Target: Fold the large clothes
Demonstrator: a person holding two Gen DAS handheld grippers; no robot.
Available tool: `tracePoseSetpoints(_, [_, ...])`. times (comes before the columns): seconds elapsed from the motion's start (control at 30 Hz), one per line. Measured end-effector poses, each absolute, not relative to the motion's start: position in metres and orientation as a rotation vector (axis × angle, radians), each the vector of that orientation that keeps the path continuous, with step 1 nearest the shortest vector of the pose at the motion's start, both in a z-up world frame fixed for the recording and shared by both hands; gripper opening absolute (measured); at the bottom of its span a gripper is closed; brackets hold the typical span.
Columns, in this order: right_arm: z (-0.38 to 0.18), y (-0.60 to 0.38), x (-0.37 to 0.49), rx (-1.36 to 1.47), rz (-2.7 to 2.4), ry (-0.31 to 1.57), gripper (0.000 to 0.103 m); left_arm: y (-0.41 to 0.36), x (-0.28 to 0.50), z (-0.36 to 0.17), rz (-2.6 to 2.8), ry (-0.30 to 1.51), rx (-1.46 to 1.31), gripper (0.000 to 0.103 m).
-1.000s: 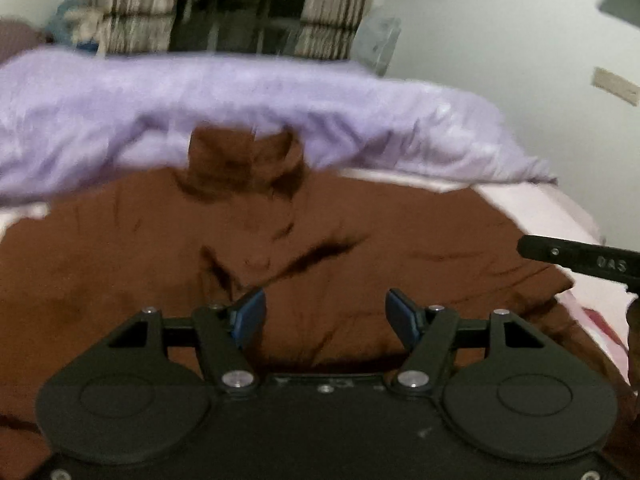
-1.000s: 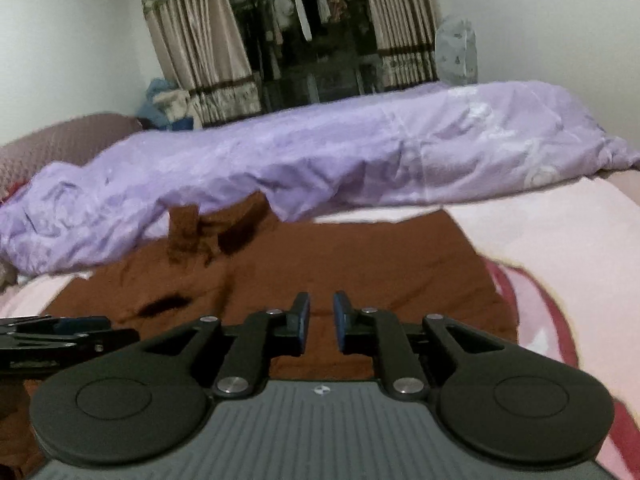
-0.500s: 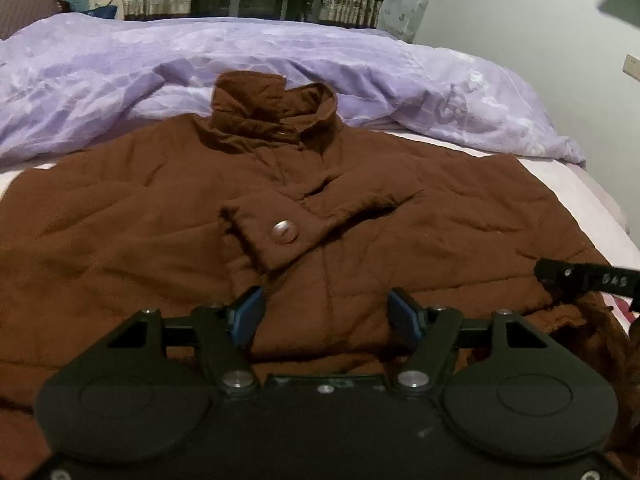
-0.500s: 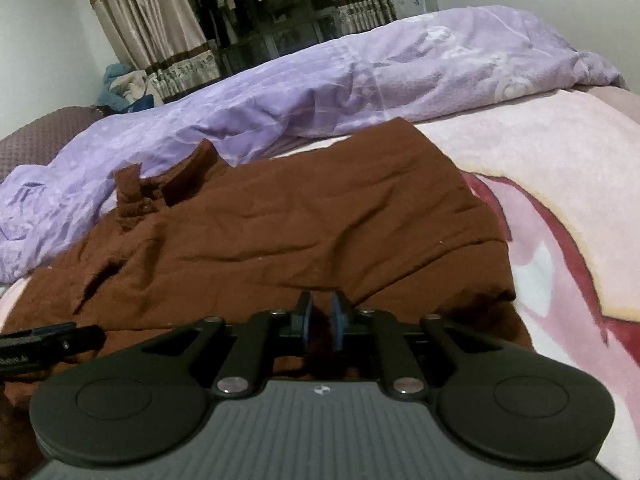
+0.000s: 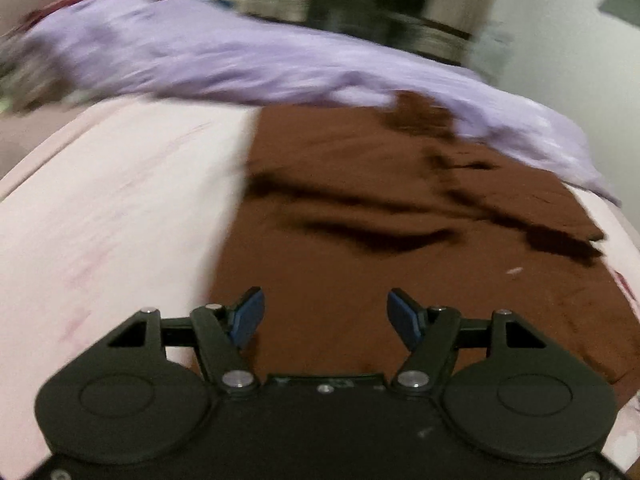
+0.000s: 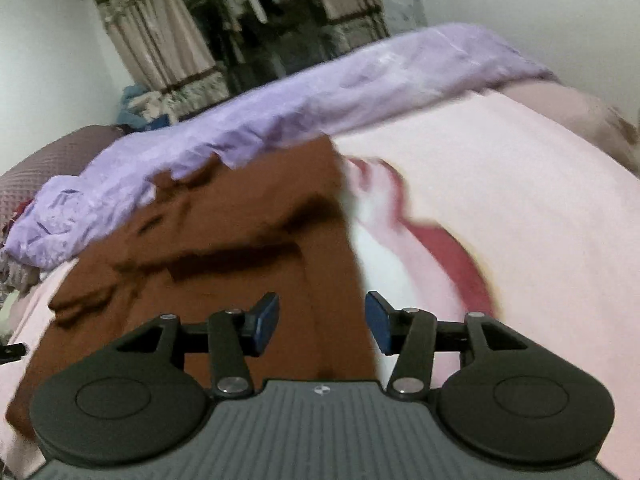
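Observation:
A brown jacket point(image 5: 400, 248) lies on the bed, folded narrow, with its collar point(image 5: 420, 116) toward the purple duvet. The left wrist view is blurred. My left gripper point(image 5: 326, 312) hovers open over the jacket's near left edge, with nothing pinched. In the right wrist view the jacket point(image 6: 240, 232) fills the left-centre. My right gripper point(image 6: 322, 320) sits over its near right edge and its jaws are opening. Cloth shows in the gap below them, but the blue pads point(image 6: 266, 320) do not press on it. The tip of the left gripper point(image 6: 12, 351) peeks in at the far left.
A crumpled purple duvet point(image 6: 320, 92) runs across the far side of the bed. The pink bed sheet point(image 5: 112, 208) point(image 6: 520, 200) lies bare on both sides of the jacket. Curtains and a dark wardrobe point(image 6: 256, 40) stand beyond, and a maroon cushion point(image 6: 48, 168) lies at the far left.
The right jaws, nearly shut on the jacket's hem earlier, now stand apart. Both views have swung sideways. The jacket looks narrower, with bare pink sheet beside it.

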State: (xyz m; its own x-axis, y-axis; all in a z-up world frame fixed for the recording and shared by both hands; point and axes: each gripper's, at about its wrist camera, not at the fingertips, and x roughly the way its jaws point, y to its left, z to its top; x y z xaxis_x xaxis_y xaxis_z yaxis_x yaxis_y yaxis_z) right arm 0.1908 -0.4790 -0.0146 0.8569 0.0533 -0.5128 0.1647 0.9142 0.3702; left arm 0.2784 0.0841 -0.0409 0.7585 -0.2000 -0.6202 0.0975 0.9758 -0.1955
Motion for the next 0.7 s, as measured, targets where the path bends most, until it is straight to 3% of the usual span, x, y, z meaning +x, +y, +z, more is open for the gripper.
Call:
tracePoseSetpoints(0.17, [-0.048, -0.501, 0.152, 0.563, -0.069, 0.594, 0.059, 0.149, 0.236, -0.062, -0.057, 0.731, -0.339, 0.069])
tracePoseSetpoints(0.33, [-0.059, -0.500, 0.144, 0.673, -0.043, 0.566, 0.059, 0.166, 0.220, -0.081, -0.098, 0.765, -0.501, 0.069])
tracePoseSetpoints(0.7, [-0.054, -0.478, 0.154, 0.619, -0.029, 0.563, 0.059, 0.167, 0.222, -0.084, -0.124, 0.747, -0.506, 0.069])
